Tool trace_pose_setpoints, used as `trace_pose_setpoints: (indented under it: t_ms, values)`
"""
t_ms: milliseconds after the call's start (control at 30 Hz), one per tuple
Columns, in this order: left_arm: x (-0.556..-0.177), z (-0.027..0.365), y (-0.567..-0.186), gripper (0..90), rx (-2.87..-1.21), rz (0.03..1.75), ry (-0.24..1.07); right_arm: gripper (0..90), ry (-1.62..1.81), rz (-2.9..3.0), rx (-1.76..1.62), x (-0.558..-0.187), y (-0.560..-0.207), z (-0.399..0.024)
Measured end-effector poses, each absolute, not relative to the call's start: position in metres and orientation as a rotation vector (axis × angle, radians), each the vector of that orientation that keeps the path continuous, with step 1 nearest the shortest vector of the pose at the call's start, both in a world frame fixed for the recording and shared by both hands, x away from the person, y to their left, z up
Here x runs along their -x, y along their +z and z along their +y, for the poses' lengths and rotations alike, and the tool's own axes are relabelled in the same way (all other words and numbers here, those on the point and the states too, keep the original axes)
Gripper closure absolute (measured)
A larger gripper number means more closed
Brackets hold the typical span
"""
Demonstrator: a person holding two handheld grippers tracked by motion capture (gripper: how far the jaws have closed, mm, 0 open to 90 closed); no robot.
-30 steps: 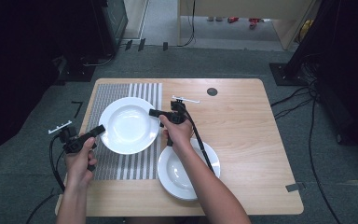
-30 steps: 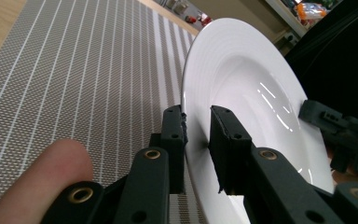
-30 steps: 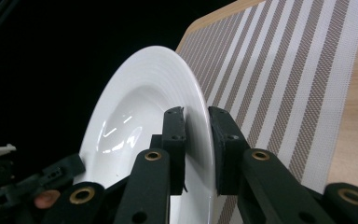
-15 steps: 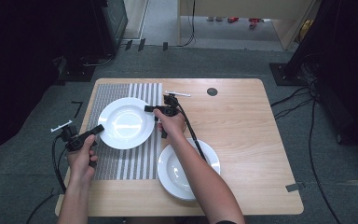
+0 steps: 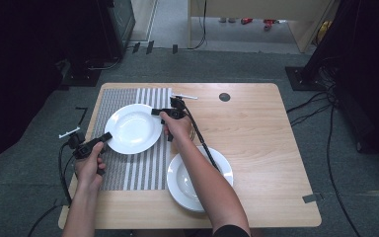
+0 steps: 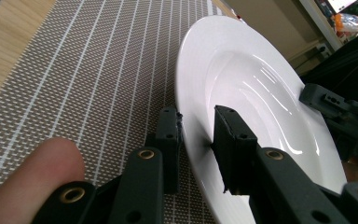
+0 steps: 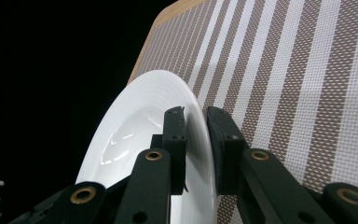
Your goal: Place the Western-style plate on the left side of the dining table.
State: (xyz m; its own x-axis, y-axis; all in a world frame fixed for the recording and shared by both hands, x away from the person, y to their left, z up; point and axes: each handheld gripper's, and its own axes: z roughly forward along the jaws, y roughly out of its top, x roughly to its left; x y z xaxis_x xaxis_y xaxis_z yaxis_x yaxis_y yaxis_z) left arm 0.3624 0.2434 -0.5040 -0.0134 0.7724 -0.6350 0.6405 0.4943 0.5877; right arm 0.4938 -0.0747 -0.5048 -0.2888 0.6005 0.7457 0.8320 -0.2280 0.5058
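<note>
A white deep plate (image 5: 133,128) lies over the striped placemat (image 5: 128,170) at the table's left. My left gripper (image 5: 107,136) is at its near-left rim. In the left gripper view the jaws (image 6: 196,135) straddle the plate (image 6: 242,84); they have just been opening, and the upper pad stands a little off the rim. My right gripper (image 5: 155,111) holds the far-right rim. In the right gripper view its pads (image 7: 196,135) pinch the plate's edge (image 7: 135,130) above the placemat (image 7: 284,70). The right gripper (image 6: 335,107) also shows across the plate.
A second white plate (image 5: 177,190) sits near the front edge of the wooden table (image 5: 256,148), partly under the right forearm. A small dark round spot (image 5: 224,97) marks the far middle of the tabletop. Grey carpet and cables surround the table.
The right hand has shifted left and slightly down with the plate's rim in its jaws. The plate sits a little further left on the mat. The left hand has sunk a little.
</note>
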Motion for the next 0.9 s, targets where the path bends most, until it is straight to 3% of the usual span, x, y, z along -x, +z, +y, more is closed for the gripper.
trace_pose_setpoints:
  t_ms: [600,900]
  values:
    - [-0.365,0.241,-0.508,70.3,-1.231,1.728,0.214,79.1,-1.571,-1.812,1.737,-0.505,-0.514,-0.065]
    - [-0.364,0.238,-0.507,69.0,-1.262,1.714,0.244,74.3,-1.542,-1.913,1.750,-0.503,-0.518,-0.061]
